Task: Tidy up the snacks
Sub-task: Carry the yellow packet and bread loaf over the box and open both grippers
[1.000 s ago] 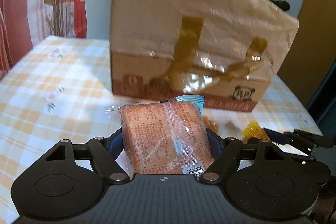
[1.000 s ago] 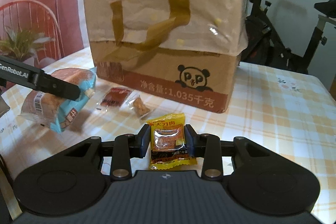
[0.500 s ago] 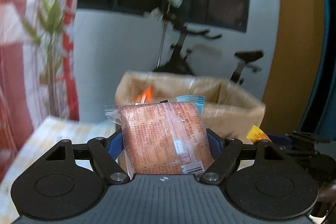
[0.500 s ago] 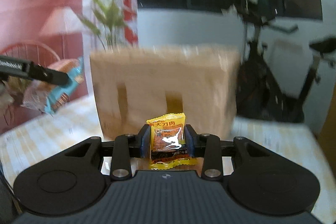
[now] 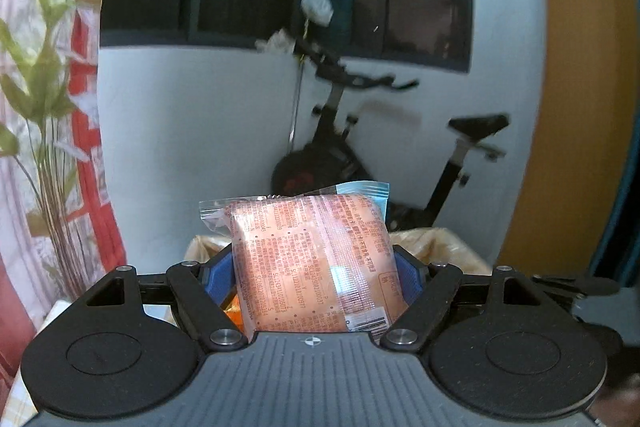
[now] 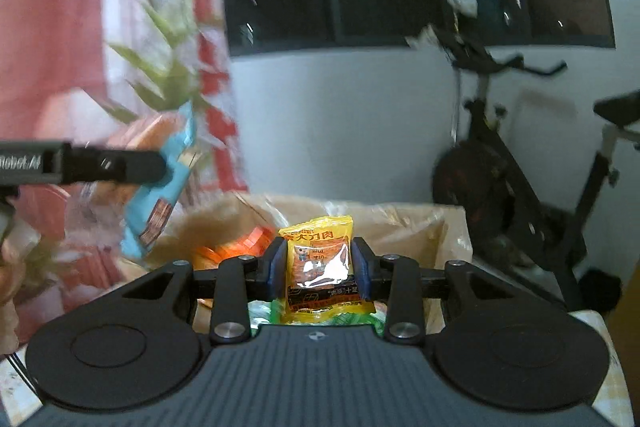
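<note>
My left gripper (image 5: 312,267) is shut on a wrapped bread packet (image 5: 316,259), clear film with red print and a blue end. It hangs above the rim of the brown bag-lined cardboard box (image 5: 440,247). My right gripper (image 6: 318,269) is shut on a small yellow snack packet (image 6: 320,259), held over the open box (image 6: 400,223). Orange packets (image 6: 236,247) lie inside the box. In the right wrist view the left gripper's finger (image 6: 116,165) and its bread packet (image 6: 160,203) show at the left, above the box's left edge.
An exercise bike (image 5: 360,147) stands behind the box against a white wall. A leafy plant (image 5: 36,99) and red-patterned curtain (image 5: 92,147) are at the left. A strip of checked tablecloth (image 6: 612,359) shows at the lower right.
Both grippers have risen with their packets, from table level in front of the box to above its open top. The box's inside now shows. The grips have not changed.
</note>
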Motion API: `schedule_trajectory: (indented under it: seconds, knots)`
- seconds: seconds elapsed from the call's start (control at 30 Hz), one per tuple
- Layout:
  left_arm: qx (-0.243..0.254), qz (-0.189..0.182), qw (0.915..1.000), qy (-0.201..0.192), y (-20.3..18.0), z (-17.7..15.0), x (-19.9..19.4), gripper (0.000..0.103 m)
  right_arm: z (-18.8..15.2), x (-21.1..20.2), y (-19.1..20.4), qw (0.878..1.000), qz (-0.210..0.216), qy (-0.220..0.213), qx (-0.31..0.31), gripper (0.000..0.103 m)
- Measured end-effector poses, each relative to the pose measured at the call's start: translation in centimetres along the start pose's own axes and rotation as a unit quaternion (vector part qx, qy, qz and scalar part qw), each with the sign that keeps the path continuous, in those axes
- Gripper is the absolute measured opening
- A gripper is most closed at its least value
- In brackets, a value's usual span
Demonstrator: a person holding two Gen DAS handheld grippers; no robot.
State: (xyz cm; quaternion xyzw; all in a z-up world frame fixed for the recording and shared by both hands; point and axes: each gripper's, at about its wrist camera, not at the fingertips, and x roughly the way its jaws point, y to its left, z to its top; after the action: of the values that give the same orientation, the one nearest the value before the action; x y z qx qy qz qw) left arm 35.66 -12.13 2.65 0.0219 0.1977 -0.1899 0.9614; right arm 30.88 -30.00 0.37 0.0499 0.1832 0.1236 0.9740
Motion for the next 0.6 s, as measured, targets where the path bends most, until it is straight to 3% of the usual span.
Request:
schedule_trajectory:
  seconds: [0.1,0.23,0.3,0.4,0.6]
  knots:
    - [-0.011,0.013,0.9995,0.028,0.2,-1.0,2.6,0.08,-0.7,2.1,-0.1,0.999,-0.024,0.035,0.003,0.037]
    - [-0.029,-0.008,0.9983,0.05,0.9,-2.4,3.9,0.081,-1.6,3.2,-0.6,0.997,-0.045,0.06,0.015,0.04]
    - [-0.023,-0.023,0.9983,0.048,1.2,-2.8,3.5,0.085,-2.0,3.2,-0.6,0.997,-0.045,0.062,0.008,0.044]
    - [-0.005,-0.004,0.9992,0.039,1.8,-2.9,2.6,0.086,-2.0,2.8,-0.3,0.997,-0.046,0.059,-0.005,0.059]
    - [-0.013,0.003,0.9998,0.014,3.6,-2.9,-1.1,0.086,-1.9,0.5,0.6,0.999,-0.029,0.033,-0.021,0.059]
